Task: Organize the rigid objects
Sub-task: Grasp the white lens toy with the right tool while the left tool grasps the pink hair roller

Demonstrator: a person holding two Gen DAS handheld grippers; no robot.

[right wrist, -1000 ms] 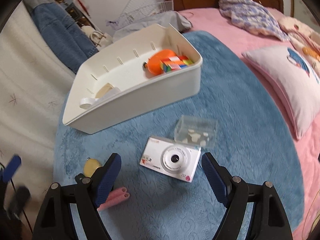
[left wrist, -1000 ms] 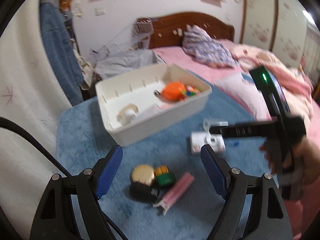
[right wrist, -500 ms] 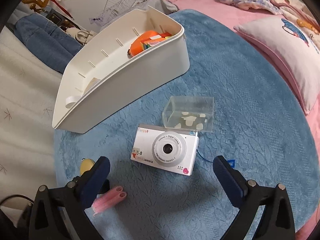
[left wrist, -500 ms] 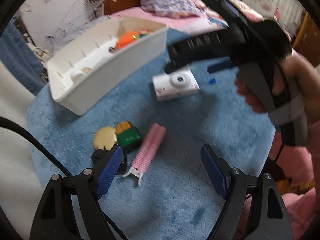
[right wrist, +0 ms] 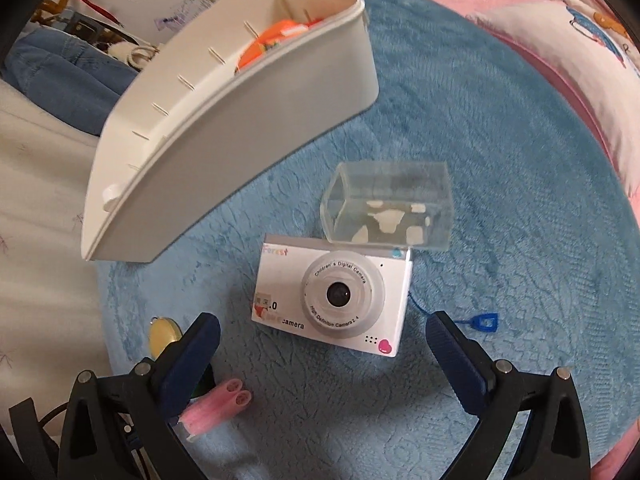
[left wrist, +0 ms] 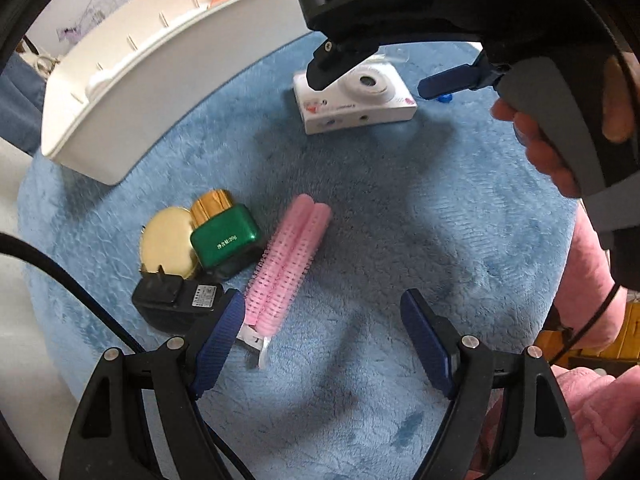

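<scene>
— Closing your right gripper (right wrist: 322,338) from where it hangs could clip the clear plastic box (right wrist: 390,208) that touches the white toy camera (right wrist: 334,294); the jaws stand wide and hold nothing.

— And your left gripper (left wrist: 322,338)?

— Also spread and empty, above the pink hair roller (left wrist: 286,260) on the blue mat (left wrist: 400,208). Its left pad sits just beside the black charger (left wrist: 176,302), so you might catch both. The white bin (right wrist: 240,120) stands near; mind its wall.

Fluffy blue rug (right wrist: 500,160), glossy white plastic bin (right wrist: 248,120)
</scene>
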